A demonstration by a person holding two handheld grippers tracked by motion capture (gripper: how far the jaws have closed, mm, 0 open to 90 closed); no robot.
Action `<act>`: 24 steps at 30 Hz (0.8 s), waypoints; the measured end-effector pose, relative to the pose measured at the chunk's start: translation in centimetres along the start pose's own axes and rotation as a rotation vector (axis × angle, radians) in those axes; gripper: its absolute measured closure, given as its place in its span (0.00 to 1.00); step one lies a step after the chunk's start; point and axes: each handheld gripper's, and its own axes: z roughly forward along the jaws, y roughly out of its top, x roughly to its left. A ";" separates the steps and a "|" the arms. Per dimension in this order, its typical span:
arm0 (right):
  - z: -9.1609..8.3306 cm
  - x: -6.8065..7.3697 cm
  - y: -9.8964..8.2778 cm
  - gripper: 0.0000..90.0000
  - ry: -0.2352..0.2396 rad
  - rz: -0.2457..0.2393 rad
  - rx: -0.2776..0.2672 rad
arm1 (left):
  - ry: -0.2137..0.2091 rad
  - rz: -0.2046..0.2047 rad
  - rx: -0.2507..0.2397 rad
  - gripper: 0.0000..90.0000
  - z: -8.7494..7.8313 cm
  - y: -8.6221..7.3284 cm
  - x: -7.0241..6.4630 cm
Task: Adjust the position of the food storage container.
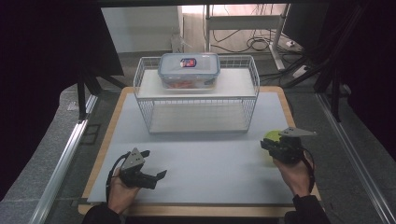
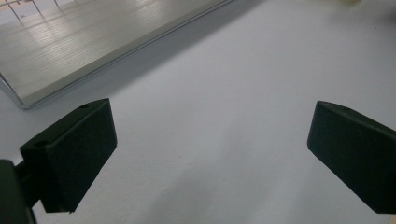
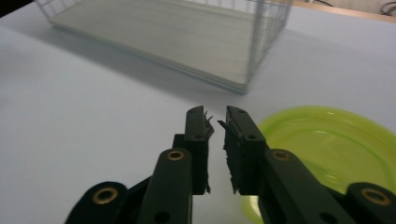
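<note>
— Right gripper of yours: what's it doing?

— Your jaws are nearly together with nothing between them, over the worktop near its right edge. The green plate lies just beside them, partly under the gripper.

— And your left gripper?

— Its jaws stand wide apart and empty, by the near left corner.

— Anything around you?

— A wire rack stands toward the far edge, well apart, with a lidded container on its upper shelf.
</note>
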 end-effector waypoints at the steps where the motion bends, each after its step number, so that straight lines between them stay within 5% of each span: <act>1: -0.2 -0.5 -0.1 0.92 -0.013 0.012 -0.004 | 0.001 0.000 0.000 0.02 0.0 0.0 0.0; 4: -0.7 -1.5 -0.2 1.00 -0.045 0.035 -0.010 | 0.007 0.002 0.006 0.03 0.0 0.0 0.0; 14: -2.2 -5.4 -1.3 1.00 -0.194 0.098 -0.035 | 0.010 0.016 0.027 0.04 0.3 0.0 -0.2; 24: -1.4 -8.3 -1.8 1.00 -0.293 0.112 -0.011 | 0.014 0.023 0.056 0.04 0.8 -0.1 -0.3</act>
